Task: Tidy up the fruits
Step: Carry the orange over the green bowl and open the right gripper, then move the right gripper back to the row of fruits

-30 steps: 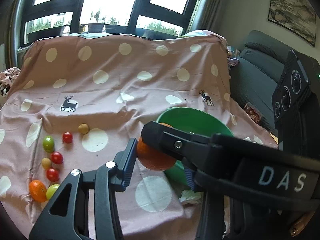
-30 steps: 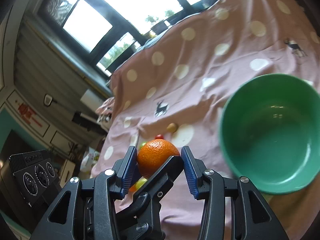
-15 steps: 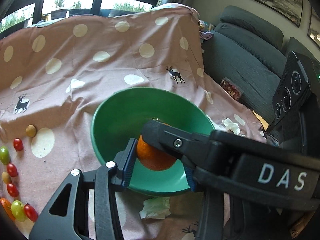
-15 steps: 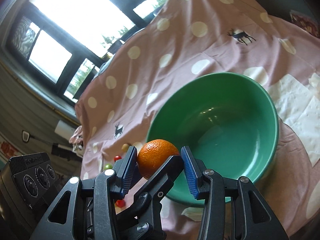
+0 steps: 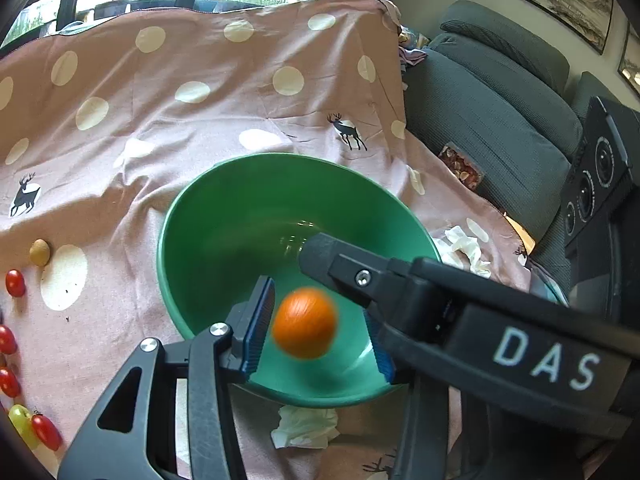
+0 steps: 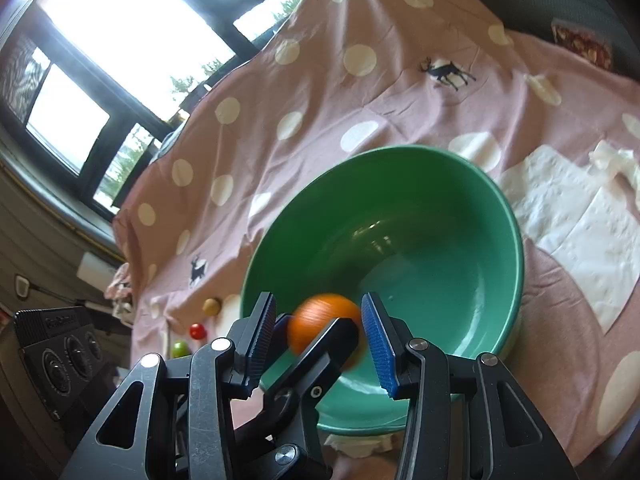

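since a second ago you have swung both grippers over the green bowl; your left gripper has just widened, freeing the blurred orange, while your right gripper stands part open, gripping nothing.

Motion-blurred orange, partly behind crossing fingers.

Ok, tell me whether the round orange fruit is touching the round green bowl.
Cannot tell. Both wrist views show the fruit blurred over the bowl's inside wall; neither shows contact or a gap beneath it.
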`<move>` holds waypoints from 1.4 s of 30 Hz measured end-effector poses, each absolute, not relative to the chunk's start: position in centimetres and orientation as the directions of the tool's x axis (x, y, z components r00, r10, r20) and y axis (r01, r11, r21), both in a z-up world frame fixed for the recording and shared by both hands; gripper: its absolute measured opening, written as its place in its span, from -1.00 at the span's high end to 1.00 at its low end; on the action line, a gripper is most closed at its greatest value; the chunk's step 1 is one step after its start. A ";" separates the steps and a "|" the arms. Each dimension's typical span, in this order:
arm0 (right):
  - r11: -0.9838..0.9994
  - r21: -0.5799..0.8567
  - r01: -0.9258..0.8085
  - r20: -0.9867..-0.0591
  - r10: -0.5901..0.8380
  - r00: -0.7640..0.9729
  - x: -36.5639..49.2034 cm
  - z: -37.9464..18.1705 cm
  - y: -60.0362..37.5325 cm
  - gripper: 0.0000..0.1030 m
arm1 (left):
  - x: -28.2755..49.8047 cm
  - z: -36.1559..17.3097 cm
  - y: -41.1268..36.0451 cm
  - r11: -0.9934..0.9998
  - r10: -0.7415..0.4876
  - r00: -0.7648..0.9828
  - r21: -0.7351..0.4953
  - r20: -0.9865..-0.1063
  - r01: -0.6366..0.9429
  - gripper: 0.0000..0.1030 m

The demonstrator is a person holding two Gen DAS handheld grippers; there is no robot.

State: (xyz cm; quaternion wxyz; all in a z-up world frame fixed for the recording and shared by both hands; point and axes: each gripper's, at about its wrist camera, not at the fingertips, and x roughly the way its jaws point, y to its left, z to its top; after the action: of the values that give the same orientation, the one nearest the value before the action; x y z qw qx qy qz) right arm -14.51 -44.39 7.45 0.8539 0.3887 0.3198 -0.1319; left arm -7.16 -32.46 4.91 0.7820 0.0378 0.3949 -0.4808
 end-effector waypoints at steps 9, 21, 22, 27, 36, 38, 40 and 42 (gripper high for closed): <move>0.678 0.429 0.597 -0.635 -0.244 0.733 -14.7 8.8 -44.4 0.07 | -5.8 5.8 -27.5 0.644 -0.671 0.312 -0.320 -0.673 0.695 -0.35; 0.639 0.141 0.756 -0.672 -0.498 0.547 -12.1 6.9 -44.1 0.08 | -2.9 4.7 -14.6 0.885 -0.446 0.500 -0.285 -0.742 0.367 -0.39; 0.635 0.128 0.762 -0.672 -0.509 0.538 -12.0 6.9 -44.1 0.08 | -2.7 4.4 -13.7 0.894 -0.435 0.501 -0.292 -0.748 0.339 -0.39; 0.618 0.079 0.782 -0.673 -0.546 0.499 -11.4 6.4 -44.3 0.08 | -1.7 3.3 -11.1 0.918 -0.393 0.502 -0.295 -0.771 0.265 -0.39; 0.601 0.033 0.799 -0.689 -0.565 0.453 -12.7 7.2 -43.4 0.08 | -1.3 2.7 -9.5 0.936 -0.350 0.507 -0.280 -0.788 0.211 -0.39; 0.608 0.035 0.793 -0.708 -0.545 0.449 -12.9 7.3 -43.3 0.08 | -1.5 2.6 -9.5 0.937 -0.348 0.507 -0.274 -0.788 0.218 -0.39; 0.634 0.057 0.771 -0.718 -0.511 0.473 -13.0 7.5 -43.1 0.08 | -1.7 2.5 -9.4 0.939 -0.341 0.507 -0.265 -0.791 0.217 -0.39; 0.648 0.066 0.759 -0.717 -0.498 0.488 -13.2 7.9 -42.6 0.08 | -1.8 2.5 -9.1 0.941 -0.338 0.512 -0.265 -0.790 0.213 -0.39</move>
State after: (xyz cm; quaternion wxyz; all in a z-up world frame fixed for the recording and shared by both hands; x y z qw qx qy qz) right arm -13.19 -42.62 7.94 0.8411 0.1907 0.3415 -0.3736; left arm -1.82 -9.12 2.47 0.8668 -0.0669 0.4680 -0.1587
